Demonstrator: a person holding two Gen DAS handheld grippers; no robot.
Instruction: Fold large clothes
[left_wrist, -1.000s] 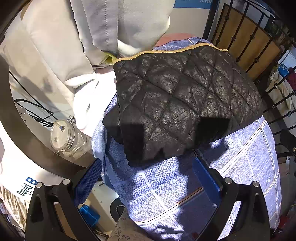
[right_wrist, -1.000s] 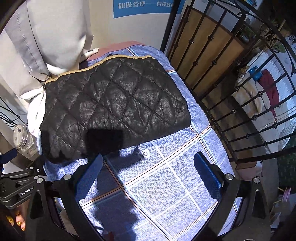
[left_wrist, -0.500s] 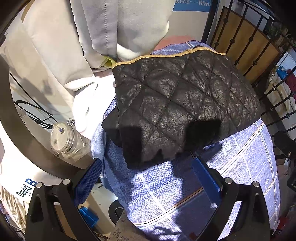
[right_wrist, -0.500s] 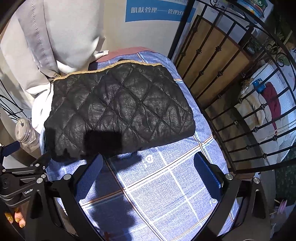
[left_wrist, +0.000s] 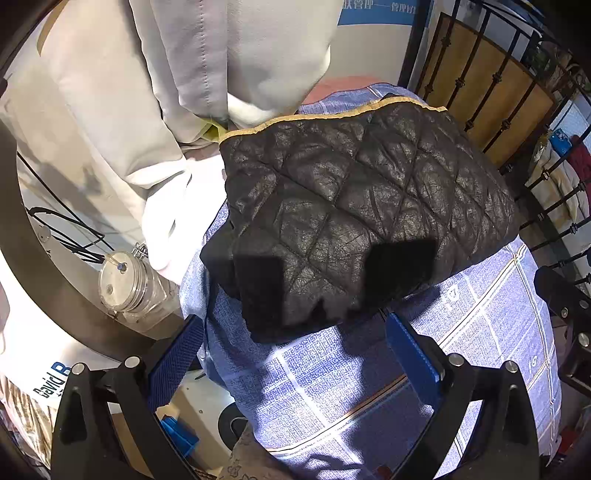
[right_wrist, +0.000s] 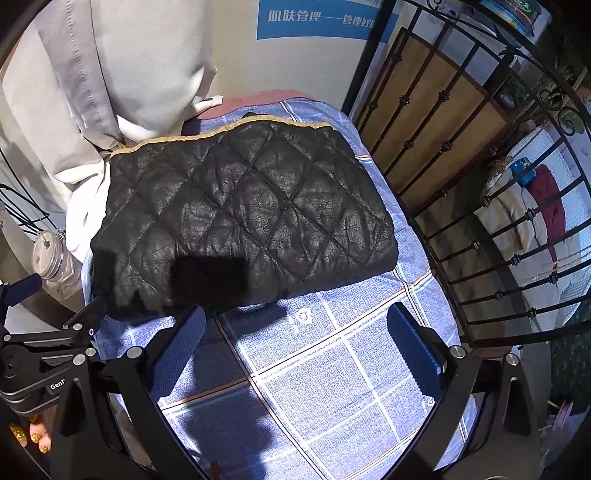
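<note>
A folded black quilted jacket (left_wrist: 362, 221) (right_wrist: 243, 221), leathery and creased in a diamond-stitch pattern with a tan trim along its far edge, is lying on a blue checked bedsheet (left_wrist: 369, 387) (right_wrist: 332, 387). A clear plastic jar (left_wrist: 125, 284) (right_wrist: 51, 254) is standing just left of the jacket, off the sheet's edge, beside a white cloth (left_wrist: 177, 221) that is touching the jacket's left side. Pale grey curtains (left_wrist: 221, 55) (right_wrist: 122, 62) are hanging behind the jacket. A black wrought-iron railing (right_wrist: 480, 203) with wooden panels is running along the jacket's right. A blue wall sign (right_wrist: 314, 18) is showing beyond the jacket. The left gripper (left_wrist: 291, 354) is hovering with its blue ribbed pads spread wide, holding nothing, near the jacket's front left corner. The right gripper (right_wrist: 295, 343) is also gaping wide and empty over bare sheet in front of the jacket.
</note>
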